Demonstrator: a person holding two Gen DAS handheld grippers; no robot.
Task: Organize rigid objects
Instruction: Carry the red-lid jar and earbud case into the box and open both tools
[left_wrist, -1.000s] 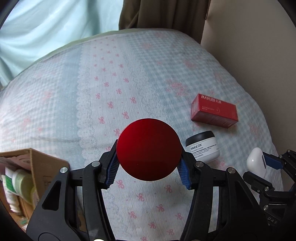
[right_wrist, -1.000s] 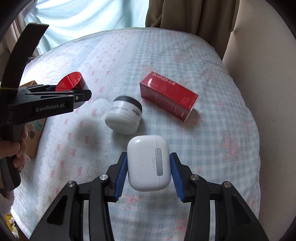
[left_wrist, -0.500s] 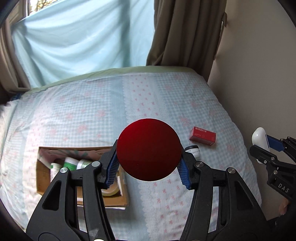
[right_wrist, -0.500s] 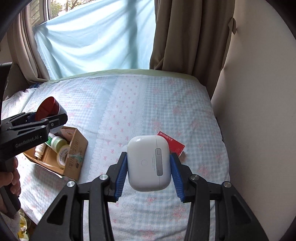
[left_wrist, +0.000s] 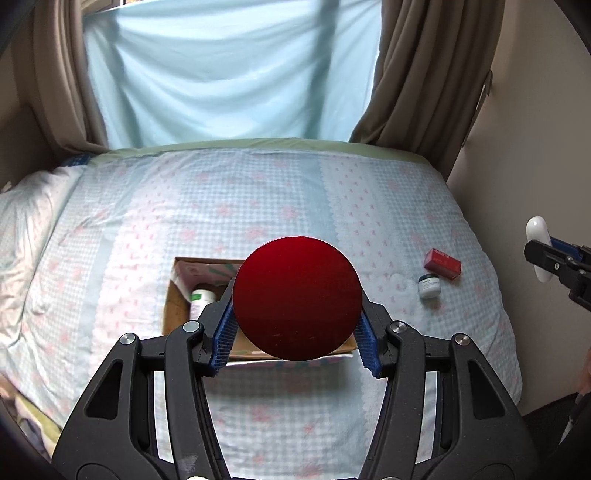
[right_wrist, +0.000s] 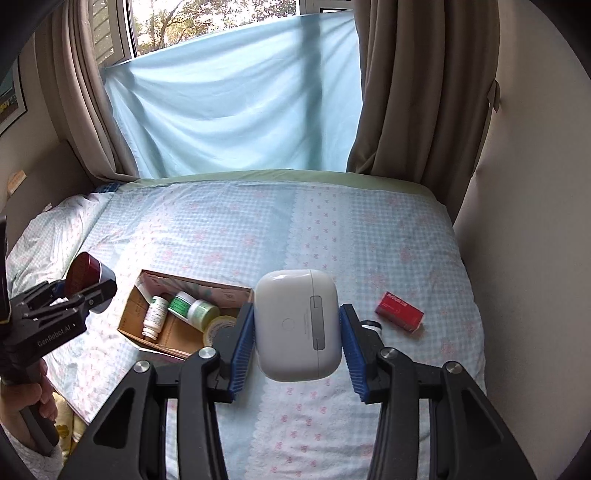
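Observation:
My left gripper (left_wrist: 295, 332) is shut on a round jar with a red lid (left_wrist: 296, 297), held high above the bed; it also shows in the right wrist view (right_wrist: 86, 275). My right gripper (right_wrist: 297, 343) is shut on a white earbud case (right_wrist: 298, 325), also high up; the case shows at the right edge of the left wrist view (left_wrist: 537, 240). An open cardboard box (right_wrist: 135, 314) with bottles (right_wrist: 192, 306) lies on the bed below. A red carton (right_wrist: 399, 312) and a small white jar (left_wrist: 429, 286) lie on the bed to the right.
The bed has a checked blue and pink cover (right_wrist: 332, 229). A pillow (left_wrist: 22, 229) lies at the left. Curtains and a blue sheet hang over the window behind. A wall (right_wrist: 524, 221) stands close on the right.
Both grippers have risen well above the bed and pulled back, each still holding its object. The box is now in view under the left gripper.

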